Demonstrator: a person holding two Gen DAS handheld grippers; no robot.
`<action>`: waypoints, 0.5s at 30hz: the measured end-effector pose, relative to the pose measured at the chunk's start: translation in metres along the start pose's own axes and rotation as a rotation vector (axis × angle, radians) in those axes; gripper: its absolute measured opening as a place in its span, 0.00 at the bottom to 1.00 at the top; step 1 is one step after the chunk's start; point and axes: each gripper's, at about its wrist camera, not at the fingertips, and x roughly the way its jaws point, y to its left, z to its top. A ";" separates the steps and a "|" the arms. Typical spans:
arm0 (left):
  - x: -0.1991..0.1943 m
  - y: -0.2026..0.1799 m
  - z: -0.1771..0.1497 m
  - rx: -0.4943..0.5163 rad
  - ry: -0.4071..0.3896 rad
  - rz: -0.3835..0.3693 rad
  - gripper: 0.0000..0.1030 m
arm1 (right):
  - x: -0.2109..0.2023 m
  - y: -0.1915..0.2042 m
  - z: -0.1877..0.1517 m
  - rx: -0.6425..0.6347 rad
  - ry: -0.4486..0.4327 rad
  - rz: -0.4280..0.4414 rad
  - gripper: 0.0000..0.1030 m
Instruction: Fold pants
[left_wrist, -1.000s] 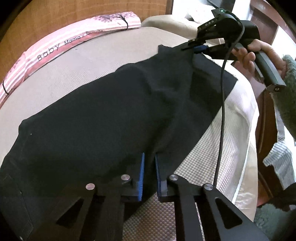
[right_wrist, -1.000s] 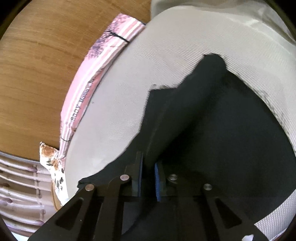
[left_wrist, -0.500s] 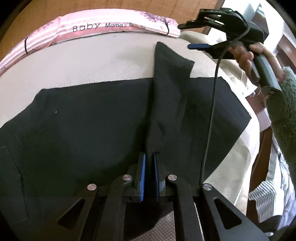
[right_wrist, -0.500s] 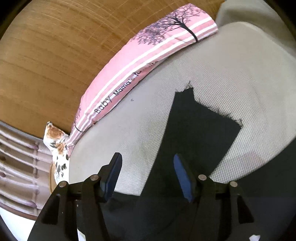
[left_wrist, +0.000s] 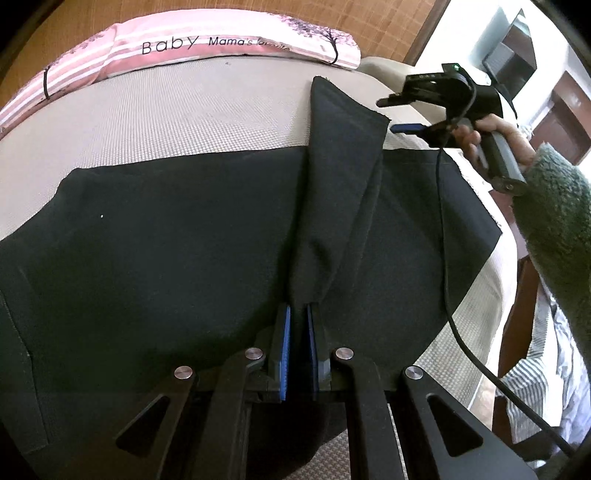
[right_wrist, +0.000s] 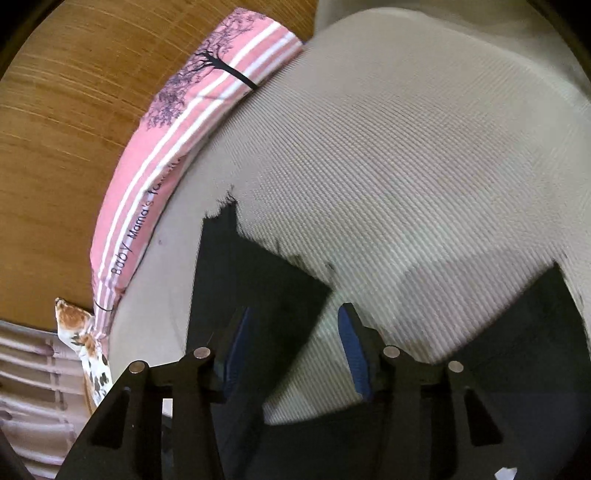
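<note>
The right claw (right_wrist: 295, 343), jaws apart and just been closing, hovers over the black pants (right_wrist: 251, 280) on the beige bedcover (right_wrist: 406, 166).

Background items noted, both wrist views.
We see a beige textured mattress cover (left_wrist: 184, 110), a pink striped pillow (left_wrist: 221, 40) lettered "Baby Mama's", a wooden headboard (right_wrist: 74, 110), and a giraffe-print cloth (right_wrist: 88, 347).

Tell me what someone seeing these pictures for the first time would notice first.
Black pants spread wide across the beige mattress, one strip pulled up into a ridge by the left claw, shut on the cloth. At upper right a hand holds the right claw open beside the strip's end. A pink striped pillow lines the far edge.
</note>
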 end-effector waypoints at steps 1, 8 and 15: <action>0.000 0.000 0.000 -0.002 0.001 0.001 0.09 | 0.004 0.002 0.002 0.001 0.003 0.000 0.40; 0.000 -0.004 0.001 -0.008 0.007 0.026 0.09 | 0.001 0.007 0.002 -0.010 -0.025 -0.018 0.06; 0.002 -0.012 0.002 0.007 0.010 0.059 0.09 | -0.048 0.023 -0.012 -0.064 -0.121 -0.042 0.04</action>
